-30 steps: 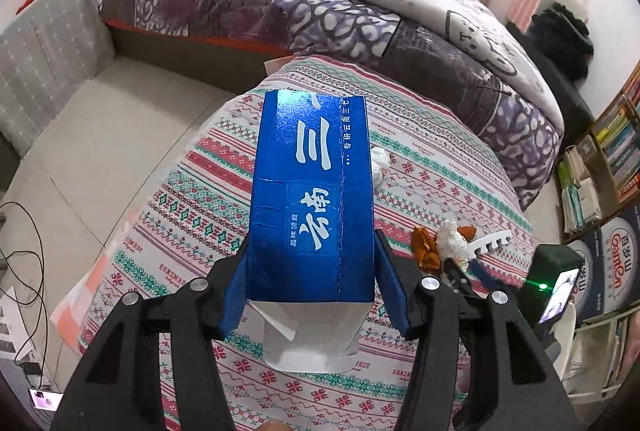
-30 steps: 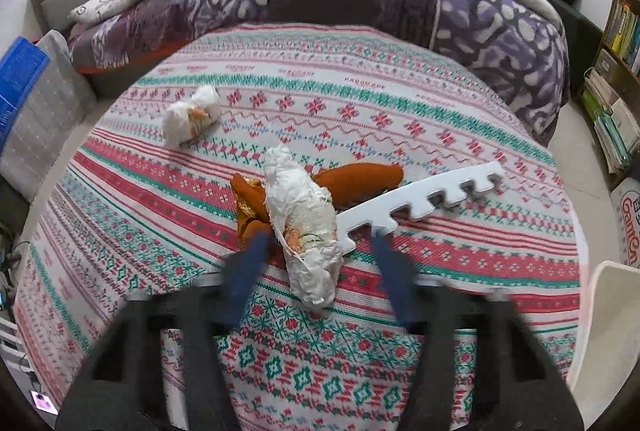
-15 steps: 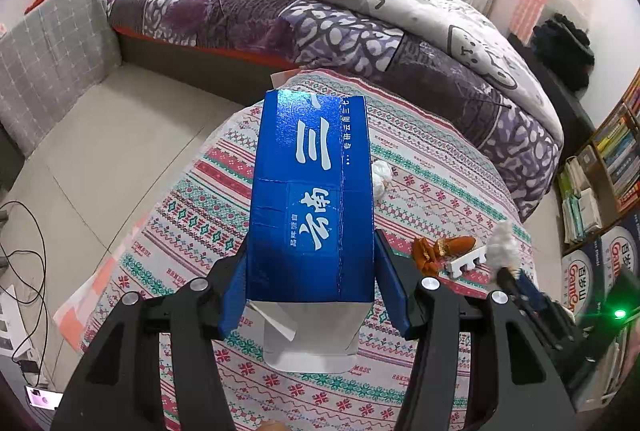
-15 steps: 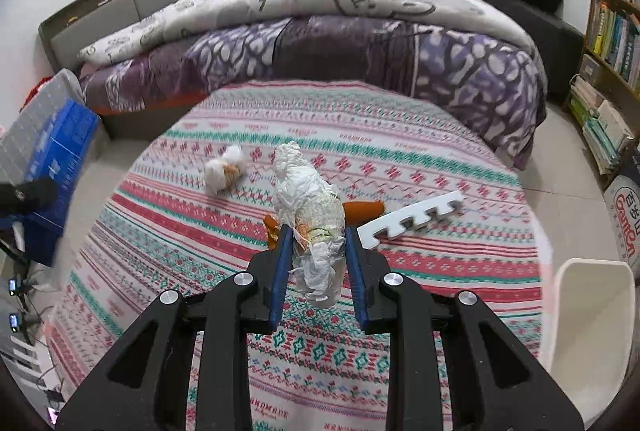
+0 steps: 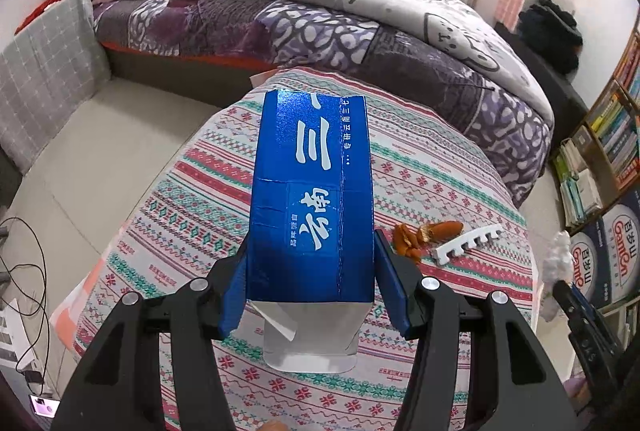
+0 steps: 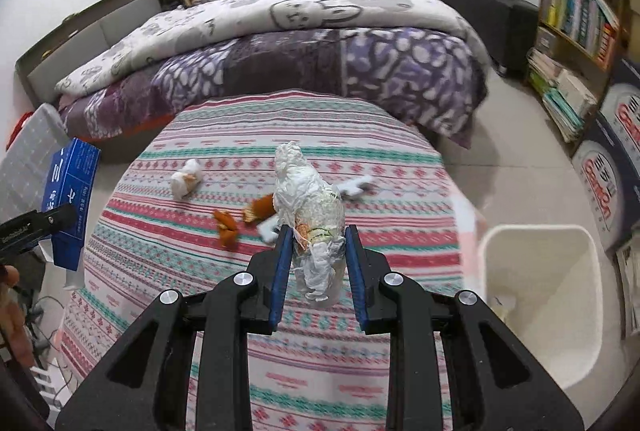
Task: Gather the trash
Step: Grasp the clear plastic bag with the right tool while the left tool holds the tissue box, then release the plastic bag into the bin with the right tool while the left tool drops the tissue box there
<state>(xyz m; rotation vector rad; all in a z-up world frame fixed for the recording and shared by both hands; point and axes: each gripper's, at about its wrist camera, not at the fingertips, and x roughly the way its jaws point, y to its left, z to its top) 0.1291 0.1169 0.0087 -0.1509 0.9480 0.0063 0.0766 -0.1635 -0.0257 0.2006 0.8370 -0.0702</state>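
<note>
Right gripper (image 6: 314, 255) is clamped narrow on a crumpled white wad (image 6: 310, 207) at frame centre, raised clear of the table, presumably for the white bin (image 6: 540, 295) at lower right. Left gripper (image 5: 310, 287) grips a blue carton (image 5: 312, 191), likewise lifted. Orange peel (image 6: 226, 227) remains.

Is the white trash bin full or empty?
Almost empty. The right wrist view looks into the white bin beside the table: bare walls, only a small scrap near its bottom.
</note>
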